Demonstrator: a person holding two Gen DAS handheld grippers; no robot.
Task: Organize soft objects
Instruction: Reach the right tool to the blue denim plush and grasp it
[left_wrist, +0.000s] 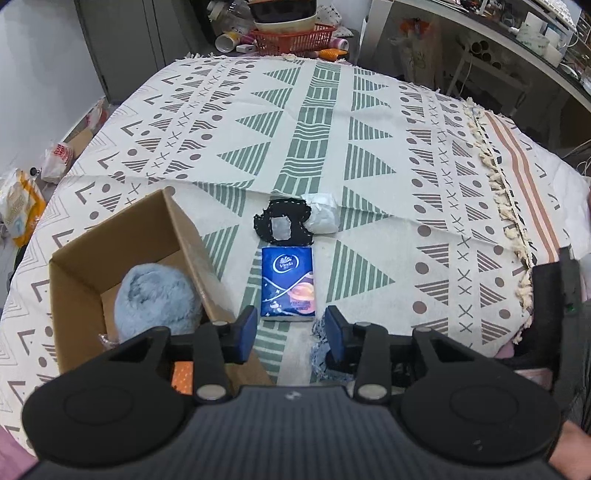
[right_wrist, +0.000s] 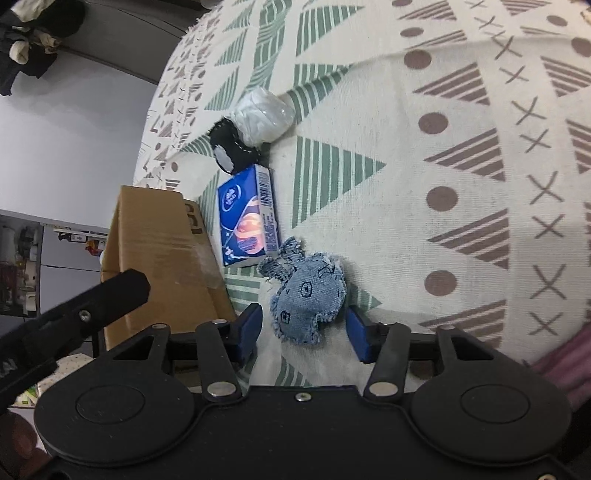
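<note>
I am looking down along the left gripper (left_wrist: 290, 328) at a tabletop covered by a patterned cloth (left_wrist: 369, 155). Its blue-padded jaws are standing apart with nothing between them, and the near edge of a blue tissue pack (left_wrist: 288, 282) is lying just ahead of the gap, untouched. Beyond the pack, a black stitched fabric piece (left_wrist: 282, 223) is touching its far end, and a white wrapped bundle (left_wrist: 323, 214) is sitting against that piece. To the left, an open cardboard box (left_wrist: 177, 236) is holding a fluffy pale-blue soft item (left_wrist: 159, 299).

Through the right wrist view, the right gripper (right_wrist: 303, 330) is hanging over a small denim plush toy (right_wrist: 308, 295), which is lying flat on the cloth just beside the tissue pack's corner. These jaws are also apart, sitting either side of the toy's near end; I am seeing cloth between each pad and the denim, so they are not pressing on it. The box wall is rising just left of the pack in this view.
</note>
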